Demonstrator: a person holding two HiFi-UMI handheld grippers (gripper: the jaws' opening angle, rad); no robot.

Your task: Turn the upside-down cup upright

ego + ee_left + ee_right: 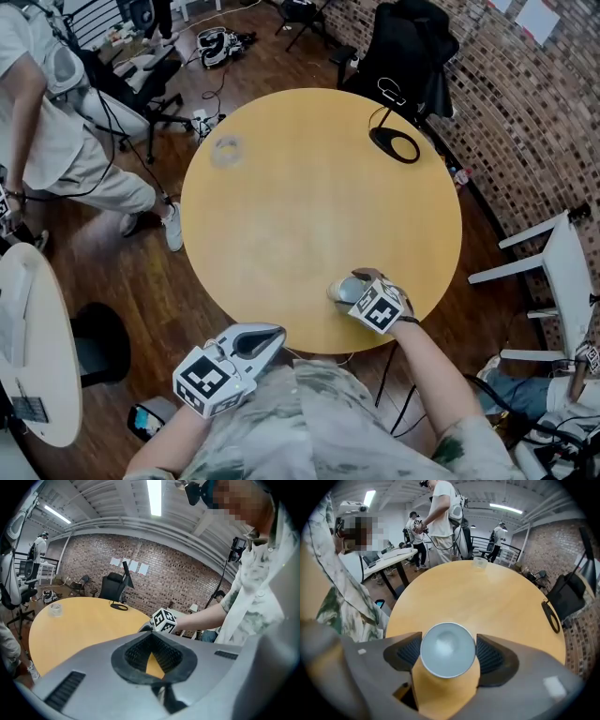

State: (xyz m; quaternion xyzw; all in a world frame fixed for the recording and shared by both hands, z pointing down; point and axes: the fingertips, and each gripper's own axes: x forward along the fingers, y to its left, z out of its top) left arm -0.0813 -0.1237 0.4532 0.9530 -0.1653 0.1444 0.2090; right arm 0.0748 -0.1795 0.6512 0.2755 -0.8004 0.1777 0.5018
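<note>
A grey cup point(347, 291) stands upside down near the front edge of the round yellow table point(309, 187). My right gripper point(354, 284) points steeply down over it with one jaw on each side. In the right gripper view the cup's flat base point(447, 644) fills the gap of the right gripper point(448, 654), and both ribbed pads point(411, 651) sit against its sides. My left gripper point(267, 337) hangs off the table's front edge, close to my body. Its jaws meet at the tips in the left gripper view point(151, 634), with nothing between them.
A small clear container point(226, 150) sits at the table's far left. A black looped stand base point(394, 142) lies at the far right, with a black chair point(408, 47) behind it. A person point(47, 122) stands to the left and a white chair point(562, 272) to the right.
</note>
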